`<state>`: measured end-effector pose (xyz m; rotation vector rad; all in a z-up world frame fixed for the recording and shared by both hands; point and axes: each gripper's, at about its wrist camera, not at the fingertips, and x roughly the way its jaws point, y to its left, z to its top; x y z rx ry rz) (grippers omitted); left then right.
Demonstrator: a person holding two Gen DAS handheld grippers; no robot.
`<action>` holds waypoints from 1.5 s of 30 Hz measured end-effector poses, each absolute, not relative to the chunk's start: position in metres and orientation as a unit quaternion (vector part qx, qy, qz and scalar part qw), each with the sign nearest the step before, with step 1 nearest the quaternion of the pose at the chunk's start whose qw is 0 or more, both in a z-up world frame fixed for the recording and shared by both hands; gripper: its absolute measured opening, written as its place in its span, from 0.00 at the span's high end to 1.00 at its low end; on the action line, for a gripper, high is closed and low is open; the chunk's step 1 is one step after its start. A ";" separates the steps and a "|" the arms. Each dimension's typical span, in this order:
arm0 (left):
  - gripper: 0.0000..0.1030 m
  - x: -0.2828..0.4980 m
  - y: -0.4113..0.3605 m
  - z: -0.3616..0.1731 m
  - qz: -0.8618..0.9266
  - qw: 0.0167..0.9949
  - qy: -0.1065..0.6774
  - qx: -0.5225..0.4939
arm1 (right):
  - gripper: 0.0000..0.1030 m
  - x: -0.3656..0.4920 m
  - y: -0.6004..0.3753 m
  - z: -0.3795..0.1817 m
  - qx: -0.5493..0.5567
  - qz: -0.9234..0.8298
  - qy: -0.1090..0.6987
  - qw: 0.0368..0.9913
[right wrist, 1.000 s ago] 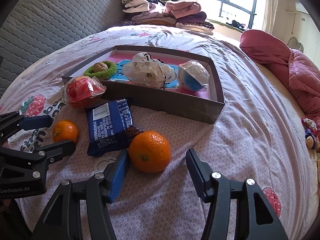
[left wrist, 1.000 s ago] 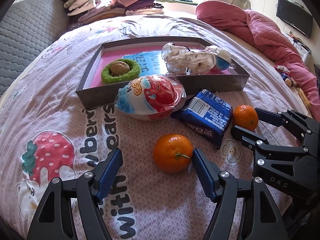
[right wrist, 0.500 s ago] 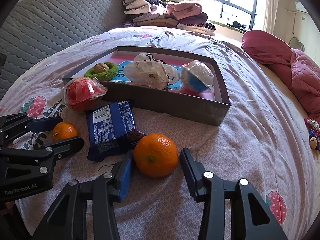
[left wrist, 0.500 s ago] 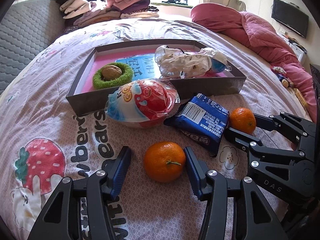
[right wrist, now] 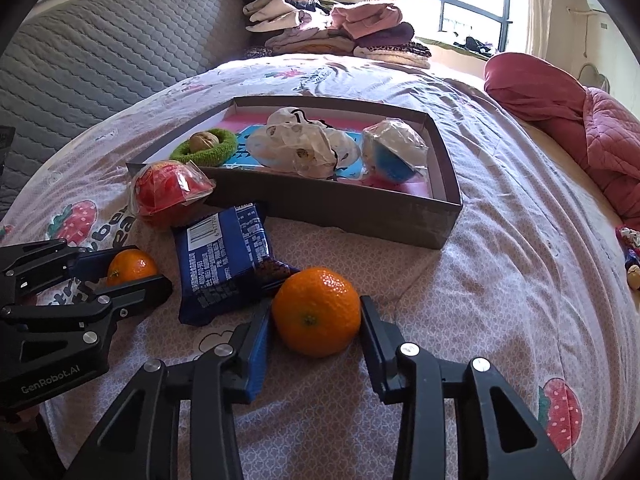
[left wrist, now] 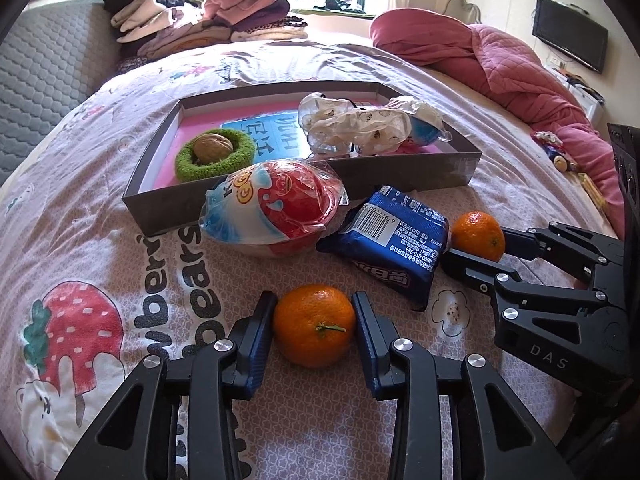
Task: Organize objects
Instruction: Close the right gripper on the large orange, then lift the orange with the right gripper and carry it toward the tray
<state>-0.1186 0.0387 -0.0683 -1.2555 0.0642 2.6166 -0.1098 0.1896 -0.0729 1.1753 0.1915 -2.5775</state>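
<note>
The left tongs [left wrist: 315,326] are closing on a mandarin [left wrist: 314,325] that sits on the bed [left wrist: 100,264] between their blue pads [left wrist: 256,344] — both pads look to be touching its sides, the stem end facing the camera. The right tongs [right wrist: 316,320] are closing too, around a second mandarin [right wrist: 317,311]; the left pad meets the fruit, while on the right side a thin sliver of gap may remain, too fine to tell for sure. Each pair of tongs shows in the other's view, pointing inward at its own fruit. Between the two mandarins lies a blue snack packet [left wrist: 390,242], barcode up, one corner just beside the right-hand fruit. Beyond it rests a red-and-white wrapped bowl [left wrist: 274,210], touching the near wall of a shallow grey box [left wrist: 420,172]. Inside the box — a walnut [left wrist: 210,146] nested in a green fuzzy ring [left wrist: 216,156], a crumpled white plastic bag [left wrist: 352,124] and a wrapped blue-and-white ball [right wrist: 394,156]. Folded clothes [left wrist: 200,28] are stacked at the far end of the bed, a pink quilt [left wrist: 500,52] along its right side.
</note>
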 end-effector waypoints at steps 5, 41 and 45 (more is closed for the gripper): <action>0.62 -0.116 0.036 -0.066 0.894 0.120 0.017 -0.430 | 0.61 -0.108 0.192 -0.071 0.409 -0.898 0.062 0.152; 0.62 -0.086 0.024 -0.012 0.917 0.103 0.008 -0.385 | 0.61 -0.085 0.197 -0.023 0.344 -0.923 0.030 0.173; 0.62 -0.086 0.024 -0.001 0.924 0.096 0.016 -0.369 | 0.61 -0.081 0.195 -0.013 0.327 -0.928 0.033 0.175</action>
